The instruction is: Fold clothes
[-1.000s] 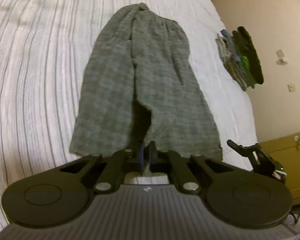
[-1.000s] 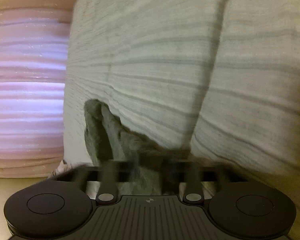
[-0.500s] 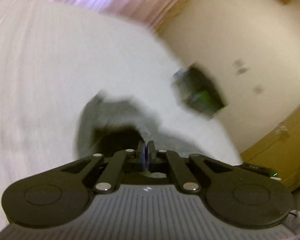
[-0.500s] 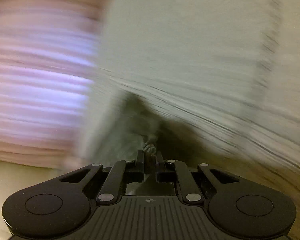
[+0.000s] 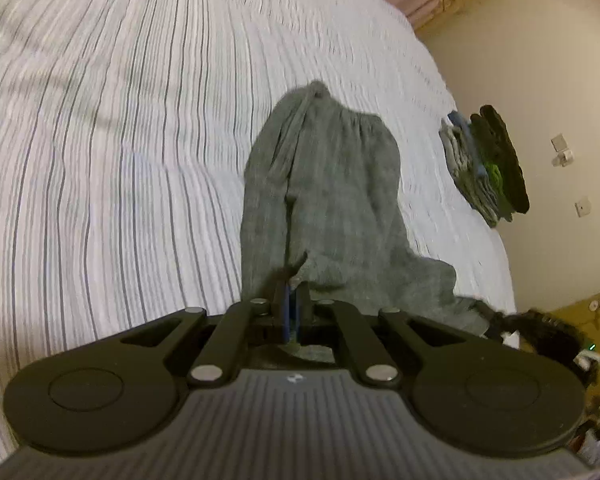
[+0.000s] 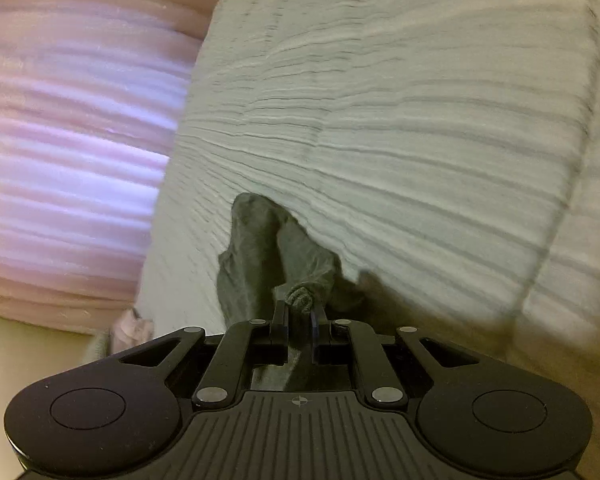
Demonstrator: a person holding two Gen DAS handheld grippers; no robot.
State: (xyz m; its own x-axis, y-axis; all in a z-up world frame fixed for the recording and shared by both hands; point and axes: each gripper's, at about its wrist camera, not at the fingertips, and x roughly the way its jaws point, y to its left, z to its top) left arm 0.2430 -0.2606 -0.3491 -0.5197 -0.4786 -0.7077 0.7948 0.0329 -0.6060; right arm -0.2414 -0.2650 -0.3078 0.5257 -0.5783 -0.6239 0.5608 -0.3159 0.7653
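Grey shorts [image 5: 324, 200] pinched tight in both claws, left claw [image 5: 291, 296] and right claw [image 6: 299, 312]

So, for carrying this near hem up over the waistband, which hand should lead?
Probably the left. The left gripper pinches the grey shorts at the middle hem, straight in line with the waistband. The right gripper clamps a bunched corner, off to the side.

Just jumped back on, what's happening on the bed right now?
A person is folding grey shorts on the striped bedsheet, with a tool in each hand. The left tool is shut on the near hem, and the right tool is shut on a bunched bit of the same cloth, which is raised off the sheet. A pile of folded clothes sits at the bed's far edge.
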